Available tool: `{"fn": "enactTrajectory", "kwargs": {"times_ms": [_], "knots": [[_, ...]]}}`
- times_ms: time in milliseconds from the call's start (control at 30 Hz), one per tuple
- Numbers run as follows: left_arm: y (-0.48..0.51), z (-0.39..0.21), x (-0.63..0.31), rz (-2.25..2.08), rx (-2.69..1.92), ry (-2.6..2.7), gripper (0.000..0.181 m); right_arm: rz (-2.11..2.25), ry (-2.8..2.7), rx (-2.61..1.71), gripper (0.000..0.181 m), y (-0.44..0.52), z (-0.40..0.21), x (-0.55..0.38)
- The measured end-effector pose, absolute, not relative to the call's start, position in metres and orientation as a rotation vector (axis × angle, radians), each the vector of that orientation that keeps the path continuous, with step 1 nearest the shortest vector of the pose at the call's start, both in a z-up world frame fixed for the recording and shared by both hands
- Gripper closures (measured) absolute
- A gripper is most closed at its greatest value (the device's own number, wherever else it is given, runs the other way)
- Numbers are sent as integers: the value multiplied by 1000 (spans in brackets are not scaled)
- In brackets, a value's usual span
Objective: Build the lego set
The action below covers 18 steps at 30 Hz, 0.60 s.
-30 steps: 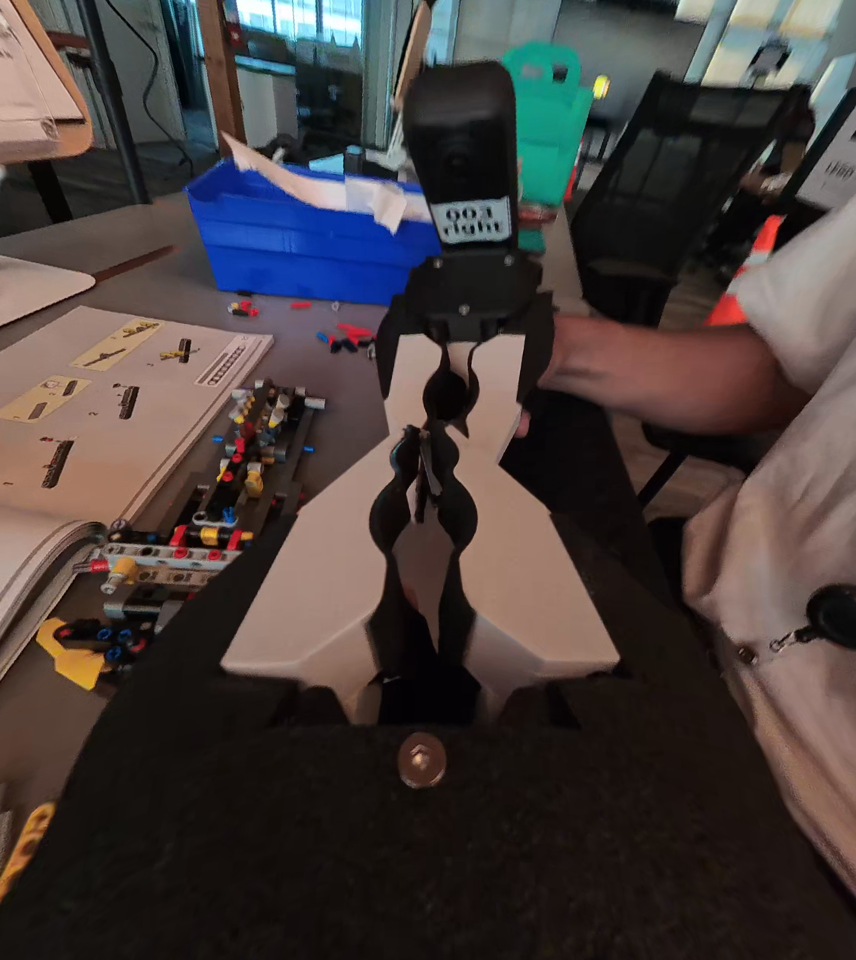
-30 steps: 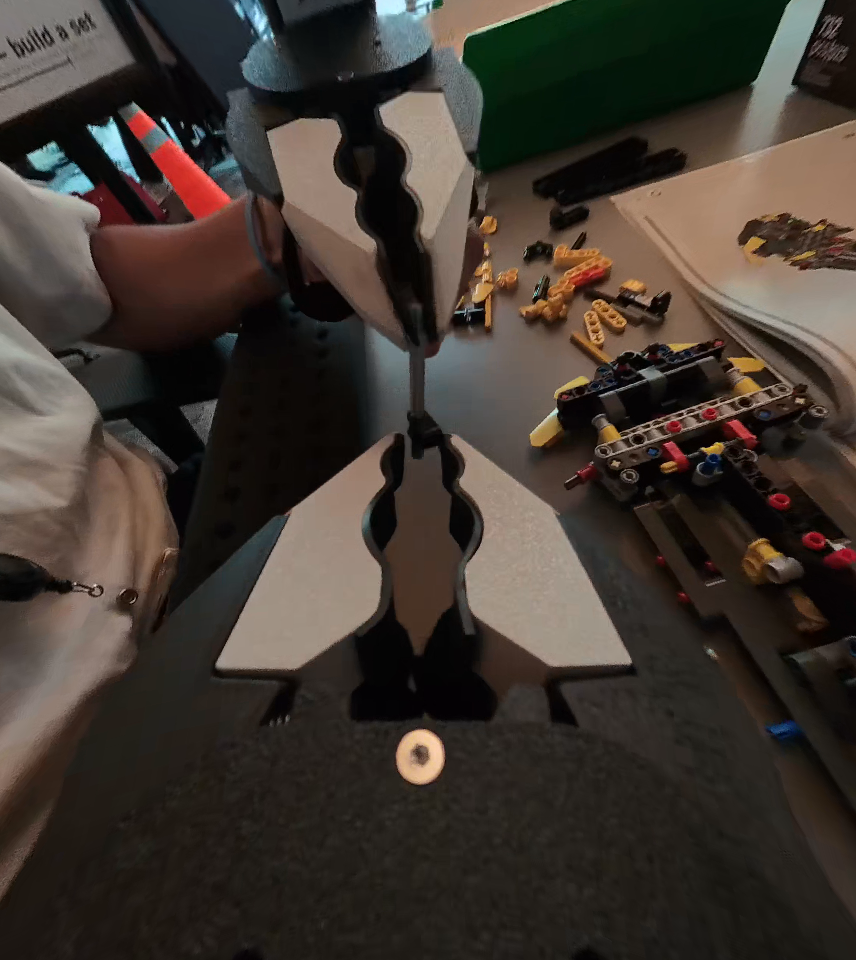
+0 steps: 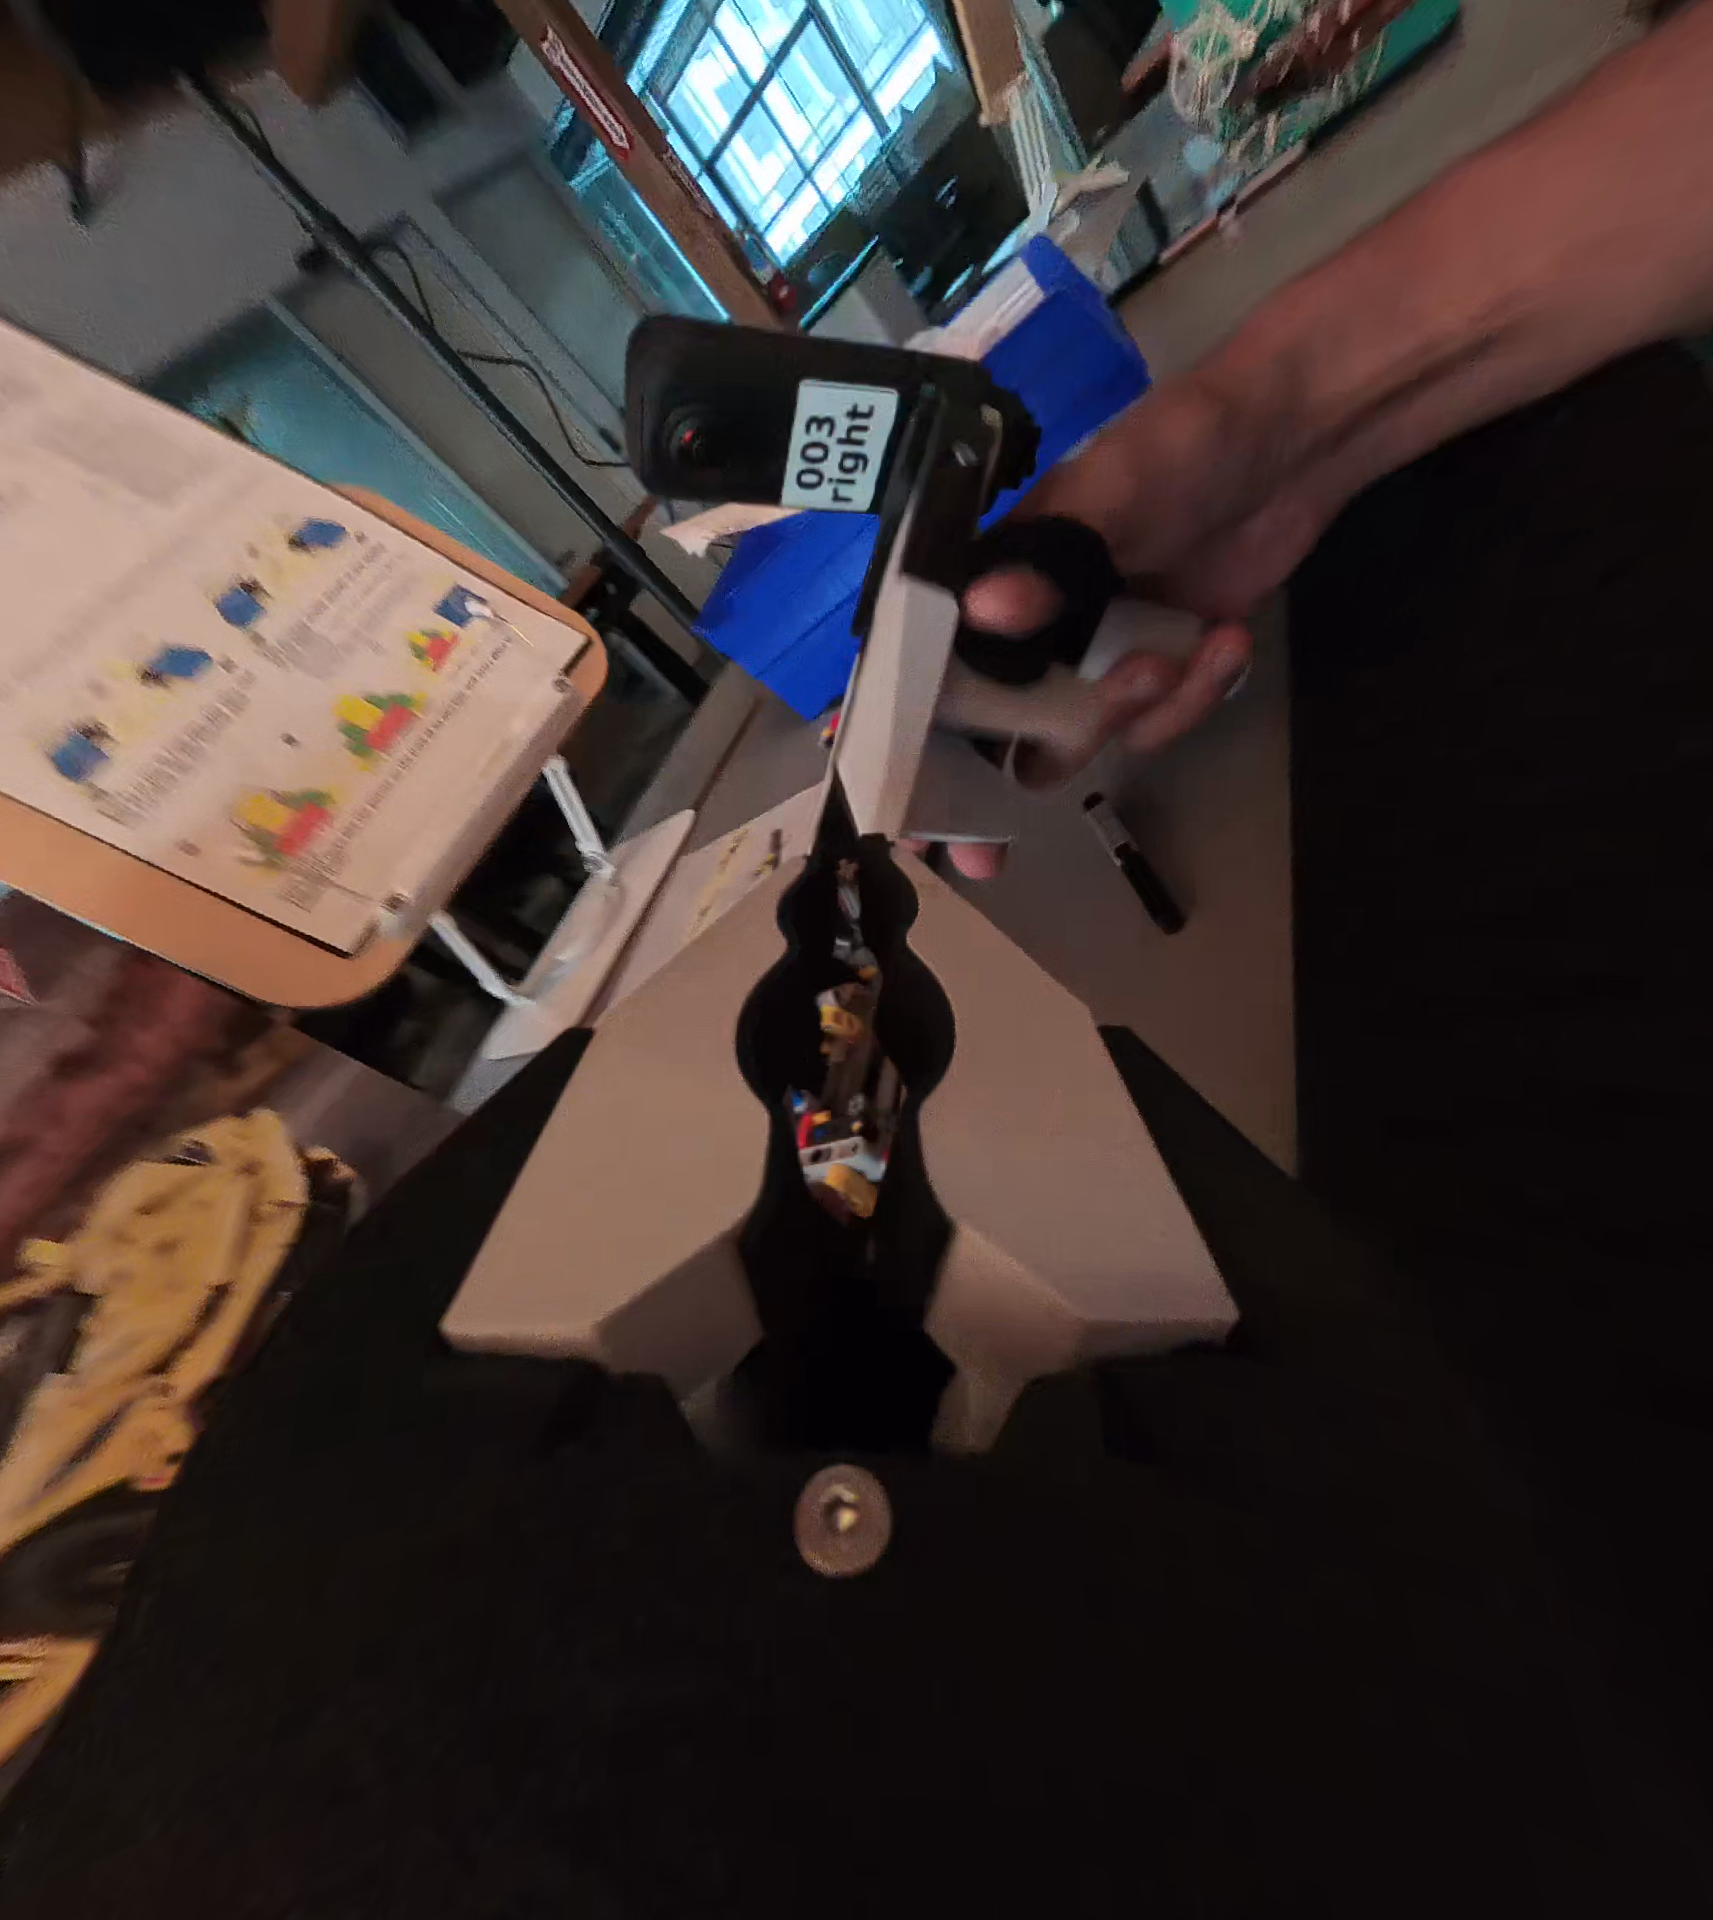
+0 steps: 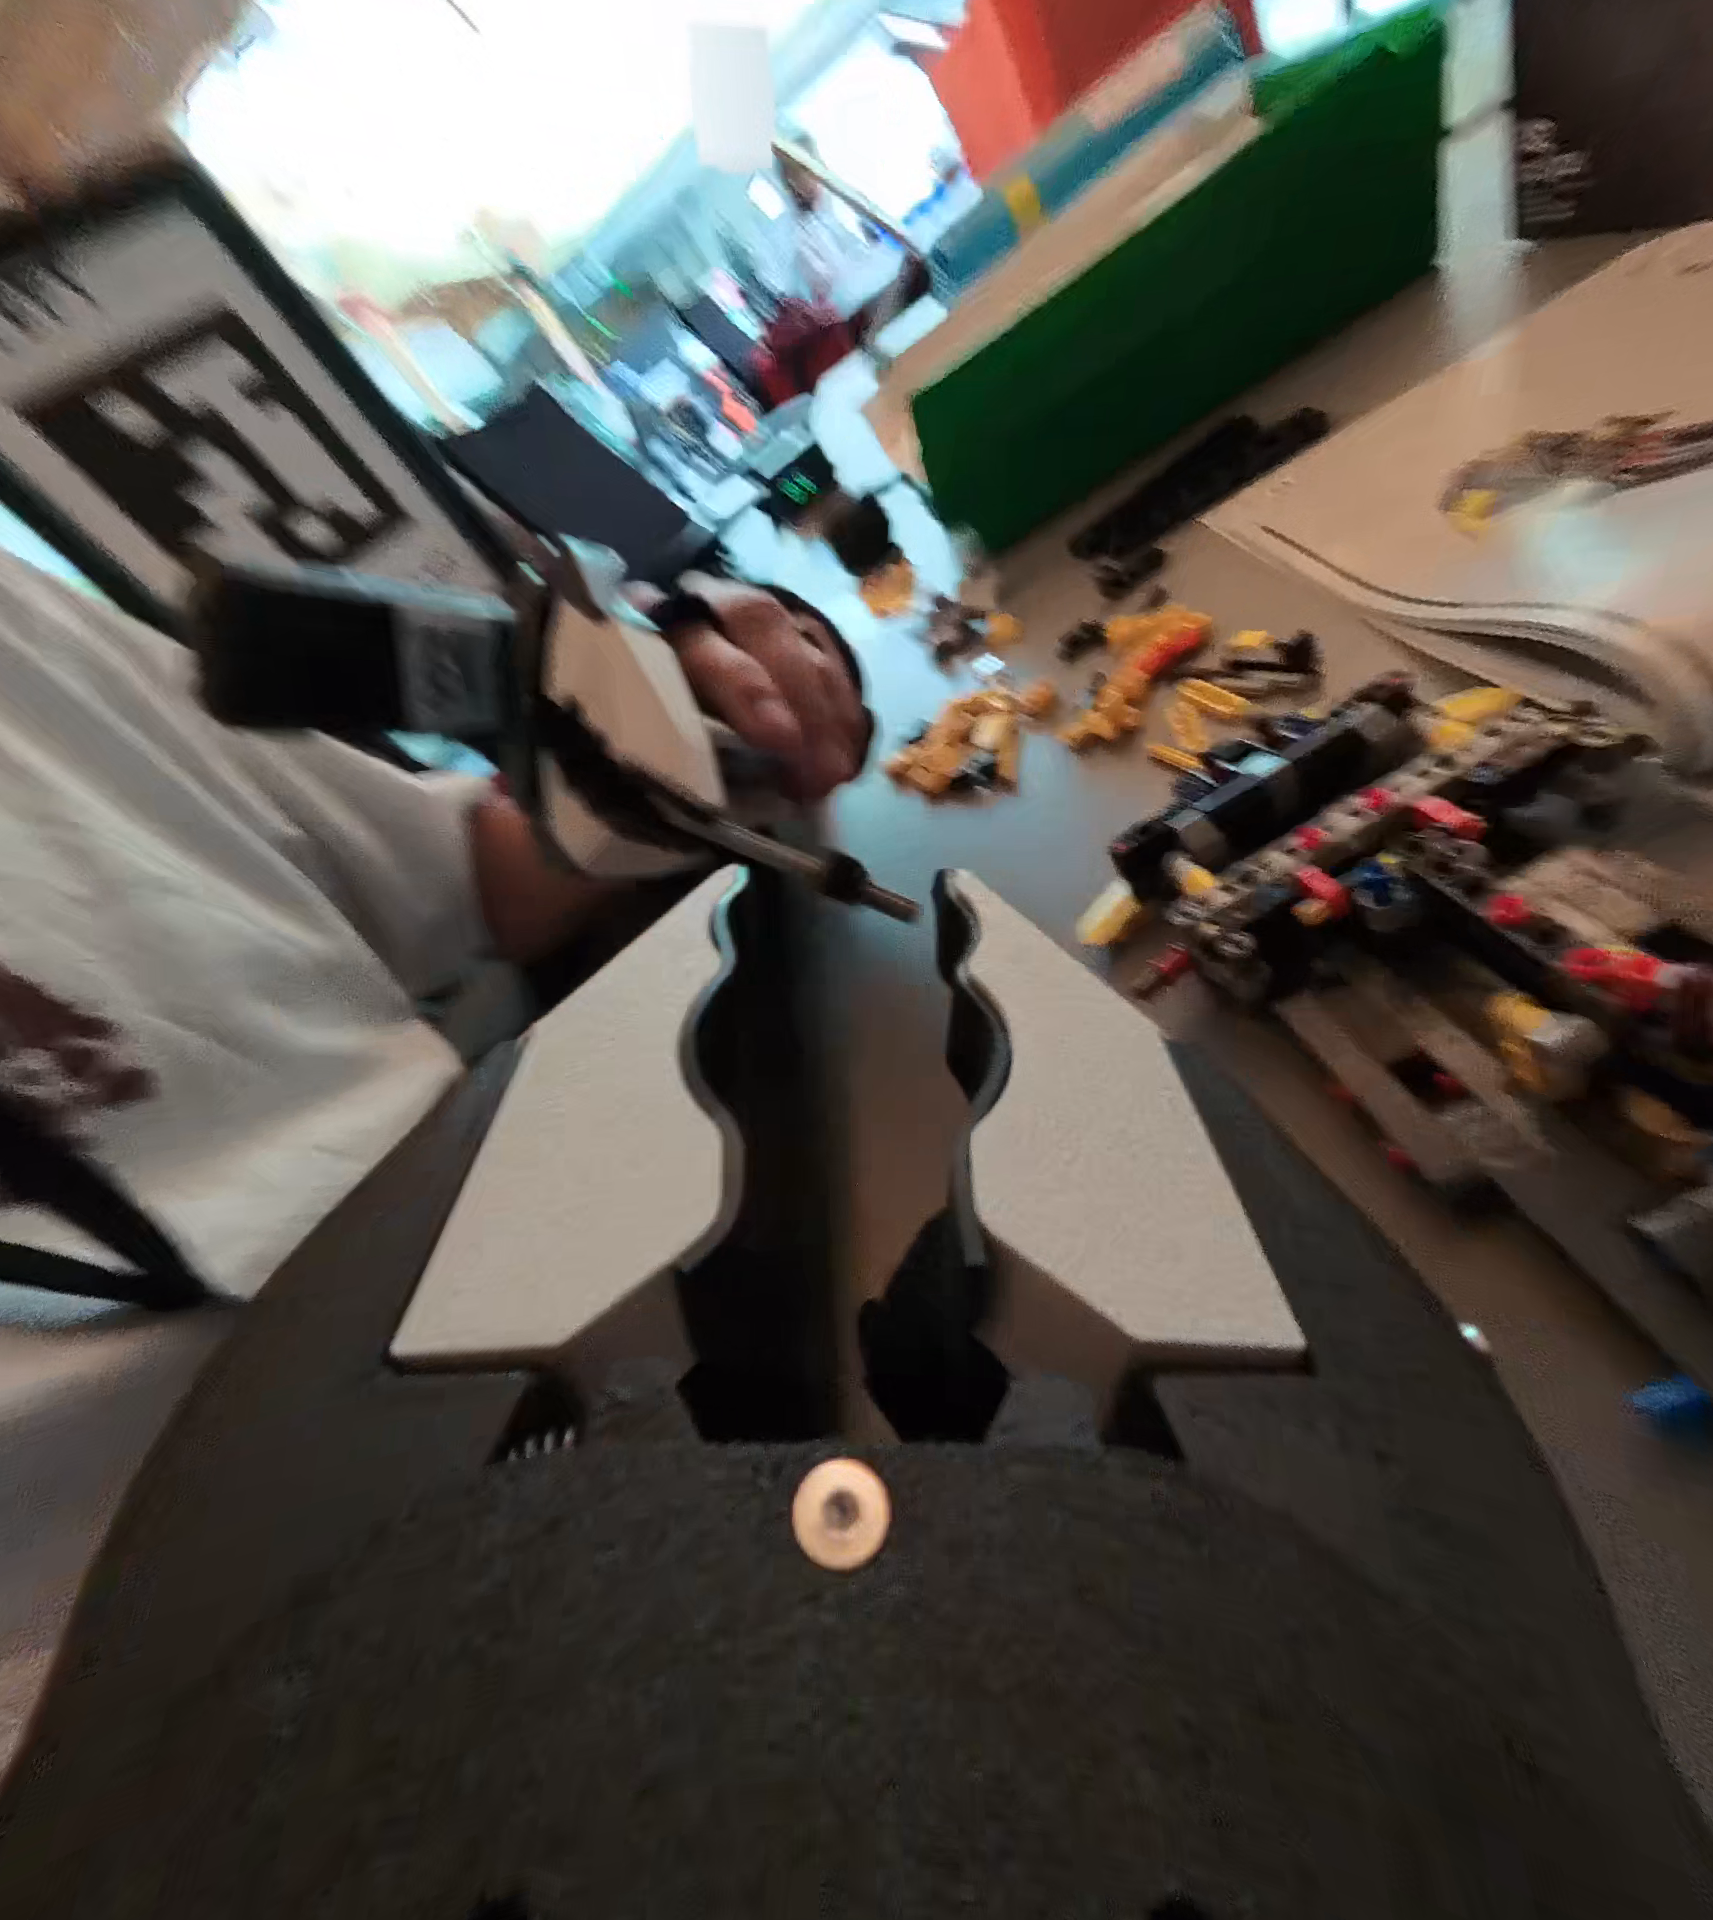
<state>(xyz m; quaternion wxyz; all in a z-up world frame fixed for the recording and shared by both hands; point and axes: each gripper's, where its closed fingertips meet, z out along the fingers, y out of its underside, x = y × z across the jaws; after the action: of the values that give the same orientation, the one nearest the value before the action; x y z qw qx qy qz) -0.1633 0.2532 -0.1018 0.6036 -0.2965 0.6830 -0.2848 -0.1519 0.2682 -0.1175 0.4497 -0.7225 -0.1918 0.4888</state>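
Claws apart from each other above the bench (image 4: 1018,831). Right claw (image 4: 839,894) spread, holding nothing. Left claw (image 4: 717,821) pressed together on a thin grey axle (image 4: 810,868) carrying a dark bush. Partly built lego chassis (image 4: 1434,894) lies beside the open instruction book (image 4: 1558,582).

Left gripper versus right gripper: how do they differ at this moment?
The left gripper is shut on a thin grey axle; the right gripper is open and empty. The left gripper presents the axle's tip; the right gripper's spread fingertips flank it. Both have pale, wavy-edged fingers.
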Motion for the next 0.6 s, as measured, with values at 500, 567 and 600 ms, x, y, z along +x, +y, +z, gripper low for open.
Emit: {"fn": "enactTrajectory", "kwargs": {"times_ms": [500, 567, 600], "knots": [[252, -124, -153, -294, -512, 1636, 178, 1142, -467, -1853, 170, 278, -133, -151], [251, -124, -152, -304, -520, 1633, 178, 1133, -470, -1856, 175, 279, -134, -150], [251, -123, -151, -298, -518, 1630, 178, 1143, -466, -1857, 175, 279, -134, -150]]}}
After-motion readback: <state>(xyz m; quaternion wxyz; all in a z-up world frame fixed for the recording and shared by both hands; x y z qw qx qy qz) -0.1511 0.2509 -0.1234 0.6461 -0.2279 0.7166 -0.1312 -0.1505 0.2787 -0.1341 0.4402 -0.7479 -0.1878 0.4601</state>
